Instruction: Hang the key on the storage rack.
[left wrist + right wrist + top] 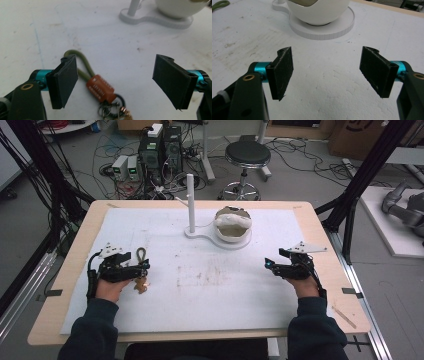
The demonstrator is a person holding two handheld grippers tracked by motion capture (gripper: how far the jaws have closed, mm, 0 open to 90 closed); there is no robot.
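Apparently the work is just starting: the keyring, with its green cord loop, brown tag and metal rings, lies flat on the white mat between the spread jaws of the left gripper, nearer the left jaw. The right gripper rests well apart, jaws spread, holding nothing. Next likely comes closing on the tag, perhaps to hang the loop on the white stand beside the bowl. Behind the stained mat are a stool, computers and cables on the floor
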